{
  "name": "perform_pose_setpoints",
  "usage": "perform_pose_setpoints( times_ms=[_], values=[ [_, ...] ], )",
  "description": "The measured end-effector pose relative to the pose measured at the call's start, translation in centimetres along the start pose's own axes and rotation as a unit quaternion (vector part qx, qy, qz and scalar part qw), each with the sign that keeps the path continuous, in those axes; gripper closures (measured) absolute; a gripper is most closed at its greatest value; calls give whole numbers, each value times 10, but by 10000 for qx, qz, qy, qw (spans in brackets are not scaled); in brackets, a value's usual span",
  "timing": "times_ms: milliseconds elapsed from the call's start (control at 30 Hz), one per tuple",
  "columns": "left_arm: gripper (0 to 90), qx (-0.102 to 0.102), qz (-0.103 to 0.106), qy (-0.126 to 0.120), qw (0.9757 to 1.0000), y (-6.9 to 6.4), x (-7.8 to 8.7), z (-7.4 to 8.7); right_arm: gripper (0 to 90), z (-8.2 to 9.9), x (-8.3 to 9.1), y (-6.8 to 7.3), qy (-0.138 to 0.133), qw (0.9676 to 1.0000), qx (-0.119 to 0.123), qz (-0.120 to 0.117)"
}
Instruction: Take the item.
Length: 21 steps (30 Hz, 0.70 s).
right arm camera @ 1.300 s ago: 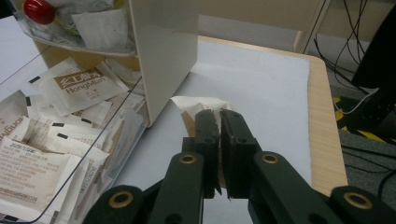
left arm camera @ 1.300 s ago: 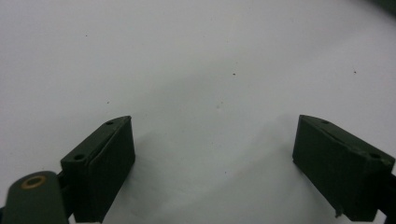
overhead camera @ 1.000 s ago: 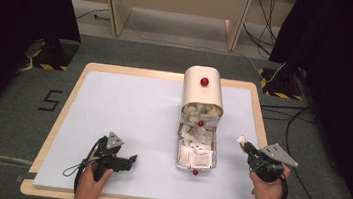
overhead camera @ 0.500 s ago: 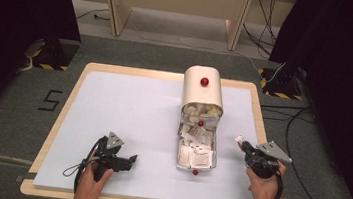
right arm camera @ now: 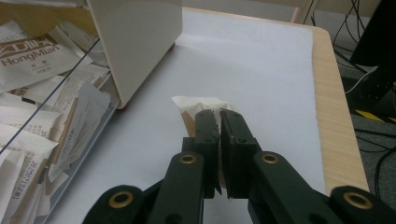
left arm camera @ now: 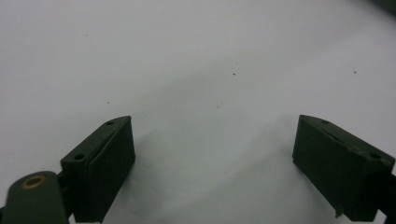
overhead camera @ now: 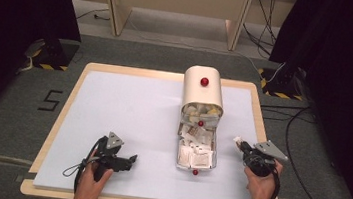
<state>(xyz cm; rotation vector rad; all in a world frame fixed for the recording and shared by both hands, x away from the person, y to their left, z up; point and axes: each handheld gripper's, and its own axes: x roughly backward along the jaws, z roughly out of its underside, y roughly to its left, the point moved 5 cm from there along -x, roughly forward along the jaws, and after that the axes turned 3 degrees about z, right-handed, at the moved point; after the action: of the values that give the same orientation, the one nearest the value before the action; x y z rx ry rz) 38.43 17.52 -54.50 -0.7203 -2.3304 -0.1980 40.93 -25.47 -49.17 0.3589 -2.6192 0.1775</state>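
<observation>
High view: white mat on a wooden-edged table (overhead camera: 50,130), cream dispenser box (overhead camera: 203,95) in the centre of the frame, its clear drawer (overhead camera: 196,154) pulled toward the person and packed with paper sachets. Right gripper (overhead camera: 238,143) sits at lower right, just beside the drawer, held above the mat with its tip aimed back toward the box. Left gripper (overhead camera: 130,160) rests low on the mat at lower left, well apart from the box; probably parked while the right does the work.

Right gripper view: jaws of the right gripper (right arm camera: 219,122) are pressed together on a small white sachet (right arm camera: 198,105), which sticks out past the tips at frame centre (brown printed edge visible against the left jaw). Drawer wall lies at left of frame. My guess is it was picked from the drawer.

Left gripper view: left gripper (left arm camera: 212,161) jaws spread wide, nothing between them, bare mat beneath.
</observation>
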Motion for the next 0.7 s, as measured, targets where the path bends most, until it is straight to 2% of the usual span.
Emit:
perform_pose_setpoints(
  times_ms=[700],
  values=[
    [120,0,1,2,10000,0,0,0,860,8,-12,9,225,9995,211,-104]
  ],
)
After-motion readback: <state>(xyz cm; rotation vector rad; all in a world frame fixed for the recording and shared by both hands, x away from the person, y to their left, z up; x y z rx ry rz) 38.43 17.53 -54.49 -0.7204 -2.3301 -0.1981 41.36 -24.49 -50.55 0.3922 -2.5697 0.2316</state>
